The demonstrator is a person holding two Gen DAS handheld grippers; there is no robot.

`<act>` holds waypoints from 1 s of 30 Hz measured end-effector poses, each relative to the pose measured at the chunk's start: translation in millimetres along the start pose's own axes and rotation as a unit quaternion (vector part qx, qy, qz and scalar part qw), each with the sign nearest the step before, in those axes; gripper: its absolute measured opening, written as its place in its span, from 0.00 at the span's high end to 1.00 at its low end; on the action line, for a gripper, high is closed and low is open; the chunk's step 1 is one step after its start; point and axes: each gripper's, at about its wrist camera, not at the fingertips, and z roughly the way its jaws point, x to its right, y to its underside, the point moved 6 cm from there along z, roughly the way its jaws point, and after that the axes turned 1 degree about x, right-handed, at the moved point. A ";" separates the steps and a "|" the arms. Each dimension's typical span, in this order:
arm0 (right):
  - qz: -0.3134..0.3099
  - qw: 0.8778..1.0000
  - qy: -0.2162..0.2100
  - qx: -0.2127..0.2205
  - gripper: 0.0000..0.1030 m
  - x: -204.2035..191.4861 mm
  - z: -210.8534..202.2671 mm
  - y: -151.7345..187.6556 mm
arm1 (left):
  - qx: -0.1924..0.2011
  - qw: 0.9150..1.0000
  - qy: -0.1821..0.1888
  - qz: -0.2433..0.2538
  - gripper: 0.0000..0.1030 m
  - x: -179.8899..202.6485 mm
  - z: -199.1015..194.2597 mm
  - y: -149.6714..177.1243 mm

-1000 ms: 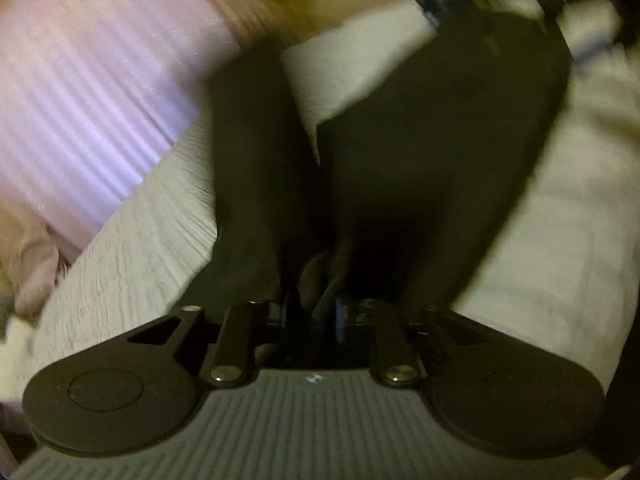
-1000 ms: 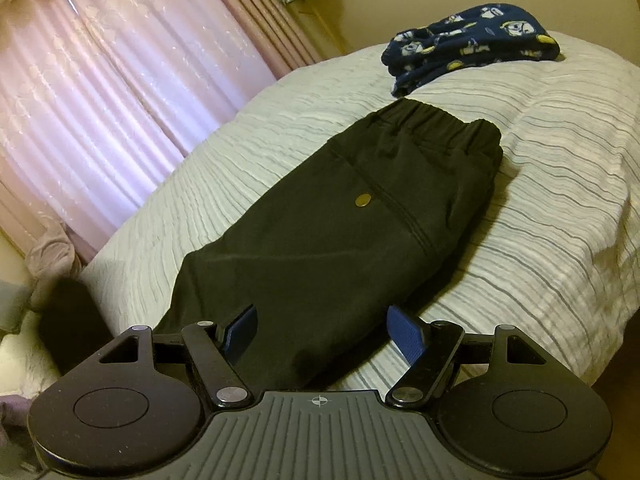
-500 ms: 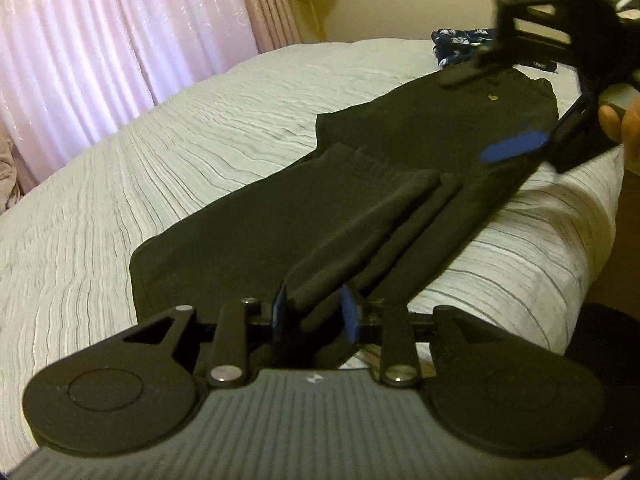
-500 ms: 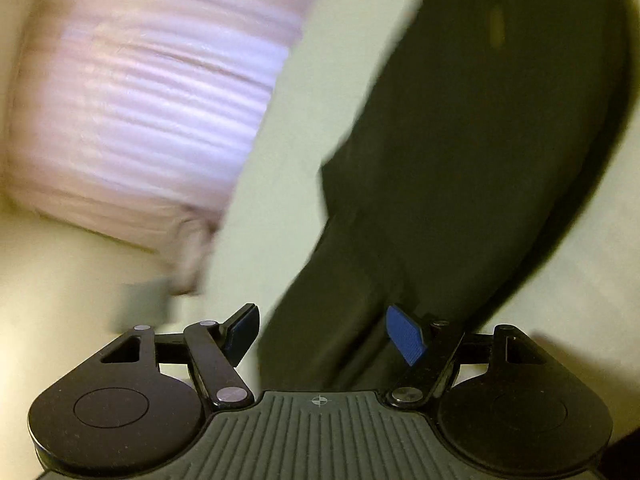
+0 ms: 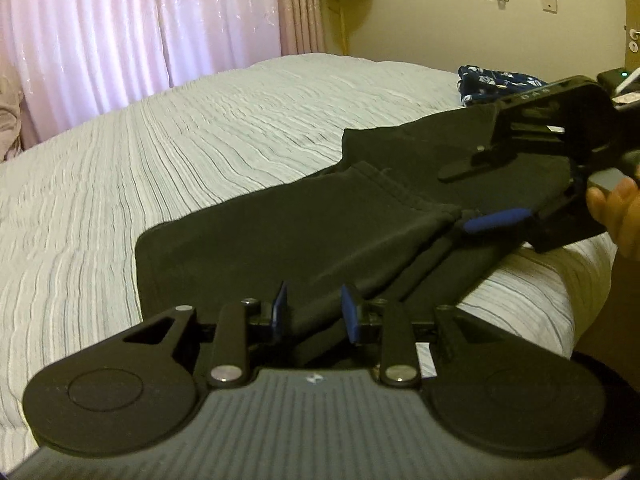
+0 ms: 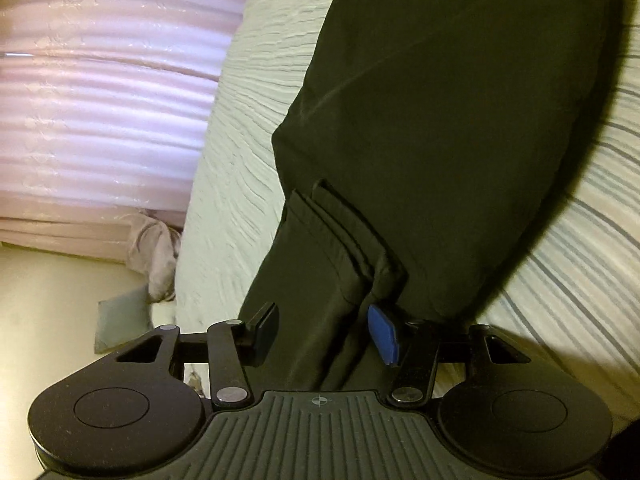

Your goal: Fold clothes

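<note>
Black trousers (image 5: 304, 236) lie on the striped white bed (image 5: 200, 144), their legs folded back over the upper part. My left gripper (image 5: 314, 310) is open around the fold edge near the bed's front; cloth lies between its fingers. My right gripper (image 5: 476, 196) reaches in from the right, open, its blue pad (image 5: 498, 220) at the hem corner. In the right wrist view the right gripper (image 6: 326, 332) is open around the layered hem (image 6: 344, 240) of the trousers (image 6: 460, 120).
A folded navy patterned garment (image 5: 496, 84) lies at the bed's far right. Pink curtains (image 5: 120, 32) hang behind the bed. A person's hand (image 5: 618, 216) holds the right gripper. A pale cloth bundle (image 6: 154, 252) sits on the floor by the curtain.
My left gripper has opened wider around the fold. My right gripper has come down to the folded leg hem, and its jaws are narrower around it.
</note>
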 end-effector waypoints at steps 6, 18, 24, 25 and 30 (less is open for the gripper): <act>-0.039 0.999 0.015 0.013 0.47 -10.9 -13.3 4.7 | 0.009 1.000 -0.001 -0.008 0.74 -6.6 -14.4 1.6; -0.019 1.000 0.013 0.010 0.68 -0.1 17.2 -2.0 | 0.021 0.999 -0.013 -0.040 0.75 -28.6 -34.4 0.2; -0.114 0.992 0.006 0.049 0.95 -28.1 -6.8 8.3 | 0.022 0.998 -0.017 -0.049 0.75 -35.9 -40.6 1.9; -0.129 0.990 0.013 0.056 0.96 -30.8 -14.4 11.4 | 0.023 0.998 -0.015 -0.048 0.75 -36.3 -41.9 1.4; -0.092 0.993 0.063 0.031 0.95 10.4 4.2 7.5 | 0.011 0.999 -0.023 -0.041 0.75 -35.7 -36.7 5.7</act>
